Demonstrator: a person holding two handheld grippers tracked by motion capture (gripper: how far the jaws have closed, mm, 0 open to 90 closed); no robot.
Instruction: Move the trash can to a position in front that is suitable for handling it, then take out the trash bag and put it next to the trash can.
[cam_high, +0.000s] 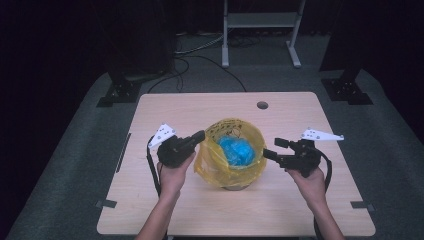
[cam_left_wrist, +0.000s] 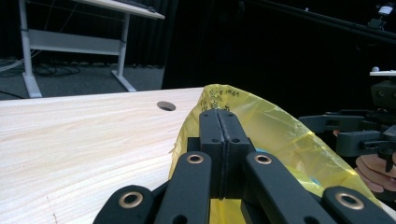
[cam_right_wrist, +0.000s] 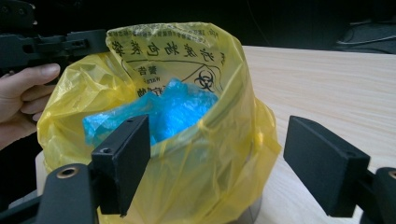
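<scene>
My left gripper (cam_high: 200, 136) with jaws pressed together on the yellow bag (cam_high: 212, 162) rim, blue crumpled material (cam_high: 237, 150) inside the bag ahead of both jaws, my right gripper (cam_high: 272, 148) jaws spread apart, bag between them, wooden table (cam_high: 150, 200) beneath.

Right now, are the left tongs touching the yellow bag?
Touching. In the left gripper view the left tongs are closed against the yellow bag at its rim; the high view shows their tip at the bag's left edge.
</scene>
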